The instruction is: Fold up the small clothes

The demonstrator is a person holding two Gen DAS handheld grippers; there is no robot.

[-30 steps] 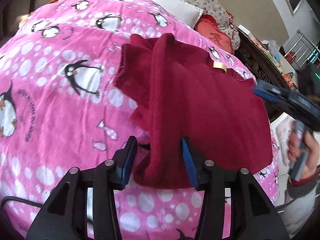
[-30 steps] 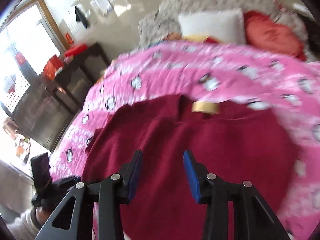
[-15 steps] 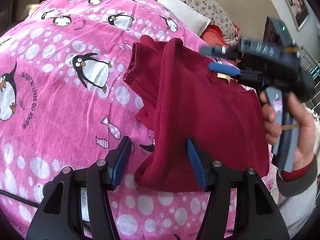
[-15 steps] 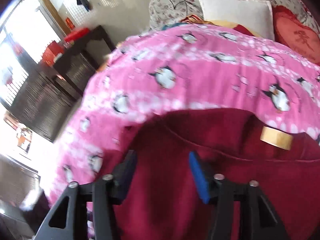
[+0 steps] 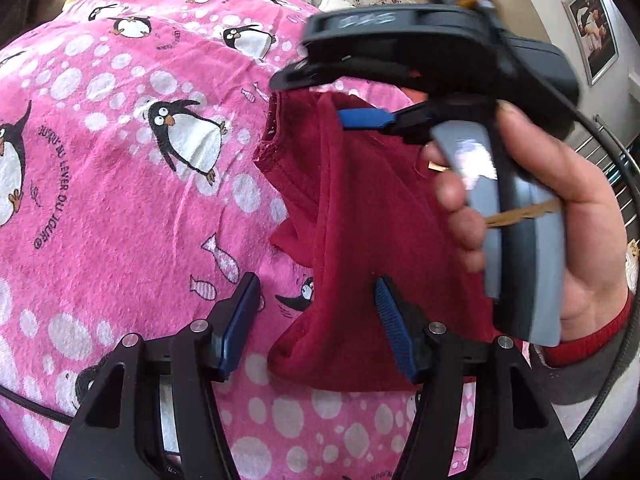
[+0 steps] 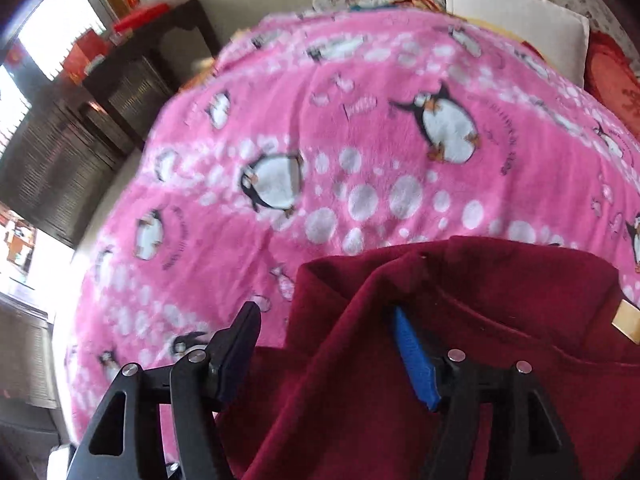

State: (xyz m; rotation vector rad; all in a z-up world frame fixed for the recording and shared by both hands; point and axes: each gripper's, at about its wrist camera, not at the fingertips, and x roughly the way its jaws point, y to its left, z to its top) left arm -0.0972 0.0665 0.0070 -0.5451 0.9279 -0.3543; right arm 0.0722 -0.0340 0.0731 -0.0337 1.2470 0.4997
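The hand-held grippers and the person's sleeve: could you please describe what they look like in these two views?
Each hand-held gripper has black plastic arms with triangular cut-outs and silver screws, ending in blue ribbed pads. The right hand-held gripper has a black body with faint white lettering on top, a grey handle, a tan band round it and a black cable. The hand wears a grey sleeve with a red cuff.

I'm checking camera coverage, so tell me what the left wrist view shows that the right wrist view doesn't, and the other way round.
Only the left wrist view: the right gripper from outside, its jaws opening above the folded sleeve, the hand holding it, and a framed picture.

Only the right wrist view: a dark wooden cabinet and a white pillow.

Both: the dark red garment on the pink penguin blanket.
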